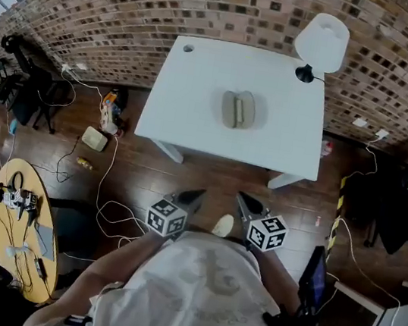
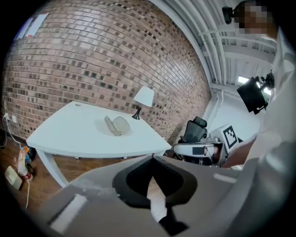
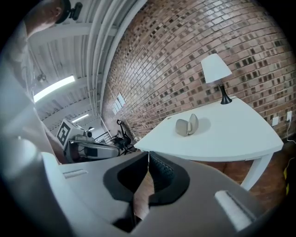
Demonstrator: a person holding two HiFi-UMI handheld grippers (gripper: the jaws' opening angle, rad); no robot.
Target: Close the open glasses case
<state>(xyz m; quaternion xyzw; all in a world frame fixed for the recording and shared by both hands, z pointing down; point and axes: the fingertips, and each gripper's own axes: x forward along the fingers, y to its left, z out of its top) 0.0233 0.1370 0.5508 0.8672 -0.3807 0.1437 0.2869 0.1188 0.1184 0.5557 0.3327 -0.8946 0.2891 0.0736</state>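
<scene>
Brick-walled room, white bench [image 1: 195, 119] carrying open glasses case [image 1: 238, 109] and lamp [image 1: 320, 42], left gripper [image 1: 196, 194] and right gripper [image 1: 244, 199] both closed, empty, well short of it.

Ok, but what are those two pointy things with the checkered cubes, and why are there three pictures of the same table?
Those are tools a person carries, one in each hand: the left hand-held gripper and the right hand-held gripper. Each has two jaws, closed now, holding nothing. One picture comes from a camera on the person's head, looking down. The other two come from cameras riding on each tool. On the white table lies an open beige oval glasses case, with a white-shaded lamp at a far corner.
</scene>
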